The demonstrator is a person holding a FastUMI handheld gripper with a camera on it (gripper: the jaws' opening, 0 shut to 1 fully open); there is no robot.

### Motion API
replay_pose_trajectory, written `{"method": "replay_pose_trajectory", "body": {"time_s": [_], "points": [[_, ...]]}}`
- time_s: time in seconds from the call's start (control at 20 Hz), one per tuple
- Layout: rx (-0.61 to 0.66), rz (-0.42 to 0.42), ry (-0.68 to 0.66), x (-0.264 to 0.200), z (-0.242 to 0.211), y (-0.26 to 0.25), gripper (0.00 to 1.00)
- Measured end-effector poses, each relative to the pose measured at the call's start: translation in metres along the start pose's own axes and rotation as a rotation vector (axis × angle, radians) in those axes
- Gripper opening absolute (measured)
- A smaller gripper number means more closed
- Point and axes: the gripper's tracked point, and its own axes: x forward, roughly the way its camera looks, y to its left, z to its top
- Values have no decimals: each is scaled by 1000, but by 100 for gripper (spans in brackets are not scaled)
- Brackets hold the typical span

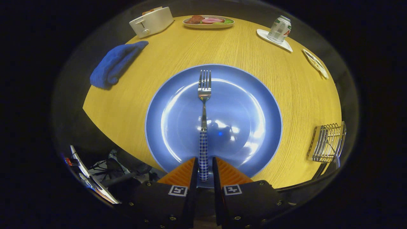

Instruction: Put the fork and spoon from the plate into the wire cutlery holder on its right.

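Blue glazed ceramic is carrying the job: the plate (241,95) is sitting near the table's (178,54) near edge, and the fork (203,127) is lying along its middle, tines pointing toward the far edge. The fork's checked handle is running back between the 2 fingers of the gripper (203,170). The fingers are standing close on either side of that handle, yet narrow slivers seem to be showing beside it, so I cannot tell whether they are pressing on it. No spoon is lying on the plate, and something with a similar checked pattern is poking out below the wire cutlery holder (327,143) at the table's right edge, too small to identify.

The fork is looking like a light, stiff piece, with polished steel above the handle that will likely be slippery. The patterned handle is probably the better place to take hold, near its end as the fingers are now lined up. The glossy plate is giving little friction, so the fork may be sliding or pivoting if squeezed off-centre. The holder's thin wires are offering narrow slots, so a tilted drop could be catching.
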Motion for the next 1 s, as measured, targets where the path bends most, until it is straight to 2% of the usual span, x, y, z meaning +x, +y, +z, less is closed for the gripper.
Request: {"method": "replay_pose_trajectory", "body": {"time_s": [0.05, 0.1, 0.3, 0.7, 1.0], "points": [[9, -5, -19, 3, 3, -2, 27], [-7, -6, 1, 3, 1, -1, 8], [-45, -3, 15, -2, 2, -5, 8], [-145, -21, 43, -45, 6, -32, 8], [-212, -59, 143, -86, -17, -82, 8]]}}
